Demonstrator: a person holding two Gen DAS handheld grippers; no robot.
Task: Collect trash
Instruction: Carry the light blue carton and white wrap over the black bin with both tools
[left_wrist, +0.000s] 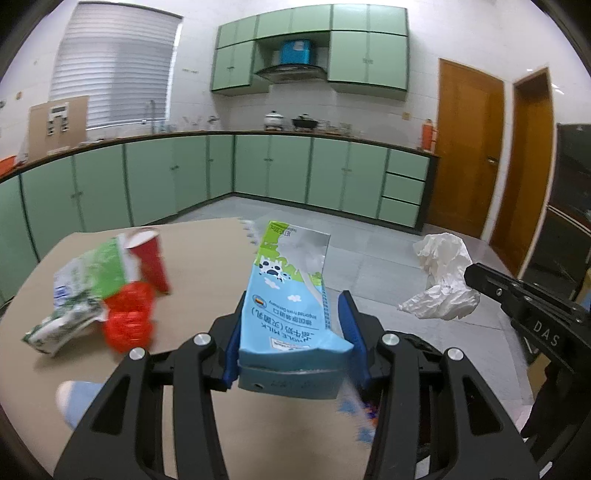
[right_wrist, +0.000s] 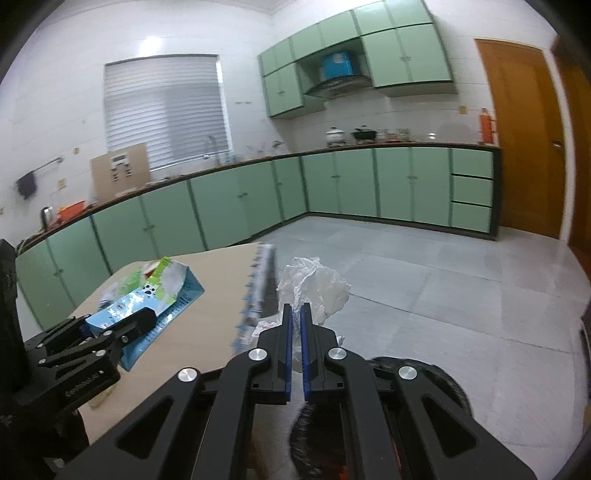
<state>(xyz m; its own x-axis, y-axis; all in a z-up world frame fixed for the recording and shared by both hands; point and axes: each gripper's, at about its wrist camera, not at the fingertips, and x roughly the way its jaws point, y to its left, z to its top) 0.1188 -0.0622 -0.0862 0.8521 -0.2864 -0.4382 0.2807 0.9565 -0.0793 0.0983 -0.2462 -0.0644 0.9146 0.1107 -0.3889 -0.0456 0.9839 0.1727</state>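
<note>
Left tongs (left_wrist: 295, 314): part-spread, blue pads pinching one crushed blue milk carton (left_wrist: 288, 295) by its sides near the base; the carton's torn top points away from the camera, held above the bench (left_wrist: 207, 243). The right wrist view shows the same carton (right_wrist: 155, 295) in the left tongs (right_wrist: 147, 317) over the bench top.

Right tongs (right_wrist: 295, 314): pressed nearly together, a thin slit between the pads, pinching one crumpled white tissue wad (right_wrist: 314, 288). Most of the wad bunches up beyond the tips. In the left wrist view it (left_wrist: 443, 277) hangs at the right tongs' tip (left_wrist: 469, 277), out past the bench edge and over the tiled floor (left_wrist: 369, 258).

Count on the bench, left wrist view, blurred:
- one red paper cup (left_wrist: 151, 258), tilted
- one green-and-white wrapper (left_wrist: 81, 291), crumpled
- one red crumpled piece (left_wrist: 129, 317), touching the wrapper and just beside the cup

Edges: a strip of blue-and-white toothed edging (right_wrist: 255, 291) runs along the bench's right edge. A dark round shape (right_wrist: 417, 398) sits low beneath the right tongs; cannot tell what it is. The floor beyond, toward the green cabinets (right_wrist: 332, 188), lies open.
</note>
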